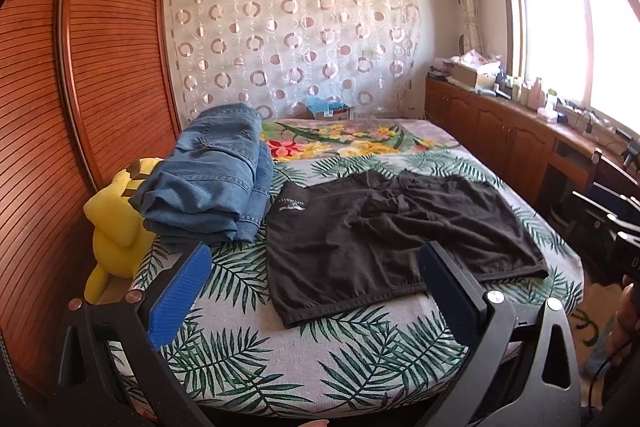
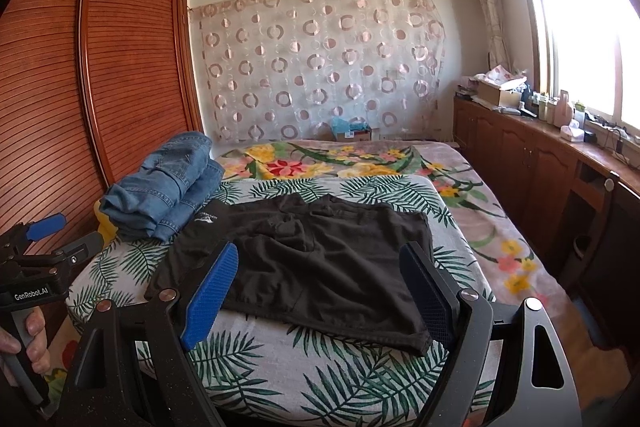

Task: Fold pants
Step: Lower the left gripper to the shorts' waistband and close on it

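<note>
You have the black pants (image 1: pixel 384 231) spread flat on the leaf-print bedcover (image 1: pixel 248 343), and that layout looks deliberate: the fabric lies open with hems toward the near edge of the bed, so every edge you might pinch is exposed and nothing sits on top of it. The folded jeans (image 1: pixel 216 183) are stacked at the far left, just beside the black pair's left edge with its small white logo, and beyond them a yellow plush toy (image 1: pixel 112 227) sits against the wardrobe (image 1: pixel 80 67); I judge that pile is parked there as finished work, kept clear of the fold area. Your left gripper (image 1: pixel 316 291) hangs above the near part of the bed with its jaws spread wide and nothing between them, framing the near hem of the pants, which suggests you are lining up on a corner. Your right gripper (image 2: pixel 316 291) is likewise wide open and empty, held over the near right portion of the garment (image 2: pixel 312 259), apart from the cloth. In the right wrist view your left hand (image 2: pixel 24 339) wraps the other tool's handle, low at the near left. Nothing is folded yet, so the fold has not begun. The middle of the pants is rumpled, and may need smoothing first.
</note>
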Motion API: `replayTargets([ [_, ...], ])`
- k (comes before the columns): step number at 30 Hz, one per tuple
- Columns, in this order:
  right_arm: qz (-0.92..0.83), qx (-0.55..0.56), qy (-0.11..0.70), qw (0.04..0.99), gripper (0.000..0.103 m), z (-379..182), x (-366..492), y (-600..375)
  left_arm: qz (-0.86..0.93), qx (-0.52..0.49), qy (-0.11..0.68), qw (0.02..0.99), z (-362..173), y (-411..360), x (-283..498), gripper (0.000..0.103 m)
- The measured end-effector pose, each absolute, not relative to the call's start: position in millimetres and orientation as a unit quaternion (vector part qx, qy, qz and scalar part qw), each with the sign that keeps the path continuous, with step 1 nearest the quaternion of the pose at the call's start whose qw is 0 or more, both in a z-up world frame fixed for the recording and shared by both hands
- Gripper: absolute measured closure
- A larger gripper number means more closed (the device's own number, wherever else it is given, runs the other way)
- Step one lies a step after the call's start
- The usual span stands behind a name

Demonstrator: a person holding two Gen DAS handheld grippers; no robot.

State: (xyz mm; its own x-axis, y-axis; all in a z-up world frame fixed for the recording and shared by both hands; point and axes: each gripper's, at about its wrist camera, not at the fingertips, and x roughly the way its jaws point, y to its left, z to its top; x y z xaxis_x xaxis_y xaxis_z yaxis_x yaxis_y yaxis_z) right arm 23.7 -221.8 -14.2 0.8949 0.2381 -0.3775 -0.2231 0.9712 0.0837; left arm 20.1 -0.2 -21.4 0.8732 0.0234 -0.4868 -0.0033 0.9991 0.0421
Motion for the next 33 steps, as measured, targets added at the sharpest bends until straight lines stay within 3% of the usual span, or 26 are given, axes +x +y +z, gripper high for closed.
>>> replayTargets([
  [16,0.13,0.013,0.233,0.964,0.019,-26,40,-222,-0.044,0.031,0.31,0.949,-63,-9,44,0.0],
  [33,0.119,-0.009,0.276,0.954,0.019,-39,59,-218,-0.031,0.009,0.369,0.929,-110,42,78,0.0],
])
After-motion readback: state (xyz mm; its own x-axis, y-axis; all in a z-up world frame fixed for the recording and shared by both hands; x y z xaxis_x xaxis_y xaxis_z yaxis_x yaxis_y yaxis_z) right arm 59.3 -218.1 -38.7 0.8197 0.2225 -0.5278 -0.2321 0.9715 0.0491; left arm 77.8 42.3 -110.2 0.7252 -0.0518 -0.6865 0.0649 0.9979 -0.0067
